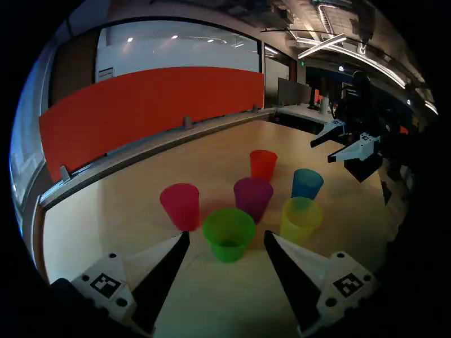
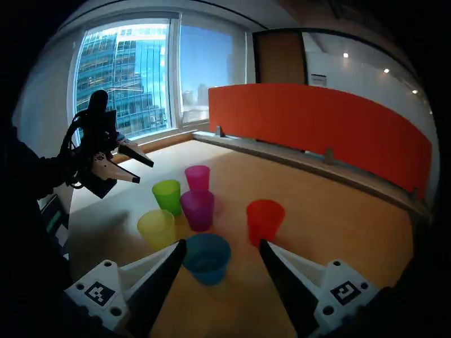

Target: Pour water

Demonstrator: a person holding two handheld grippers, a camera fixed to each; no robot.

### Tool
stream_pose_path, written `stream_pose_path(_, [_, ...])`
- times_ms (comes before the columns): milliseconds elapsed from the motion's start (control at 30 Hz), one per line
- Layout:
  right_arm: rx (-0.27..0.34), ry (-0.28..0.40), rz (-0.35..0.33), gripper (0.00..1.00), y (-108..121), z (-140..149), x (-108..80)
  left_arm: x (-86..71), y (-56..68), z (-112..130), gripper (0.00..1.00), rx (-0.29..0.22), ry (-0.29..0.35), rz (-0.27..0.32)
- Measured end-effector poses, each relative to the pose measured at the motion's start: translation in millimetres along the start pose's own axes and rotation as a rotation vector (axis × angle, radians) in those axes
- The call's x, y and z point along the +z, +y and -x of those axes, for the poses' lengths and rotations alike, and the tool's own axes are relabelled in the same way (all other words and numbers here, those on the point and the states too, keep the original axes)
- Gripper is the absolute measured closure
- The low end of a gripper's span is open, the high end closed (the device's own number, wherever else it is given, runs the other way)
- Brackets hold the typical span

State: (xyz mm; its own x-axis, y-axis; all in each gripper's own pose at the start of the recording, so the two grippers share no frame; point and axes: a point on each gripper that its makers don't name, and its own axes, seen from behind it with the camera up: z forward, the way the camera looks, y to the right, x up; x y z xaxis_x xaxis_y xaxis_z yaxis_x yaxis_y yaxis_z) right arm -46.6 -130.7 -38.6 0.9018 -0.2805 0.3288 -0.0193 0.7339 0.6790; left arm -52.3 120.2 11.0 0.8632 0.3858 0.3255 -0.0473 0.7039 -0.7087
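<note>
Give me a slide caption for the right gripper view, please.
Open right gripper faces a blue cup in a cluster of six coloured cups on a wooden table; left gripper hovers nearby.

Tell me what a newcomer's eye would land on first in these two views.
A cluster of six translucent plastic cups sits on the pale wooden table, backed by a bright orange divider panel. The open left hand-held gripper points at the green plastic cup; the open right hand-held gripper points at the blue plastic cup.
</note>
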Motion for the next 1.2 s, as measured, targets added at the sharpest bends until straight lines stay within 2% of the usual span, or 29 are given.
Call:
stream_pose_path(200, [-0.008,-0.035,-0.005,0.00,-3,16,4.3,6.5,5.3,12,0.02,0.000,-0.034,0.024])
stream_pose_path(400, [-0.012,-0.076,-0.008,0.00,-6,32,9.0,16.4,4.9,23,0.02,0.001,-0.075,0.032])
stream_pose_path(800, [-0.026,-0.141,-0.028,0.00,-13,57,21.7,30.1,3.9,34,0.02,0.008,-0.102,0.042])
stream_pose_path(1200, [-0.037,-0.173,-0.040,0.00,-19,67,37.0,46.6,2.6,36,0.02,0.021,-0.115,0.052])
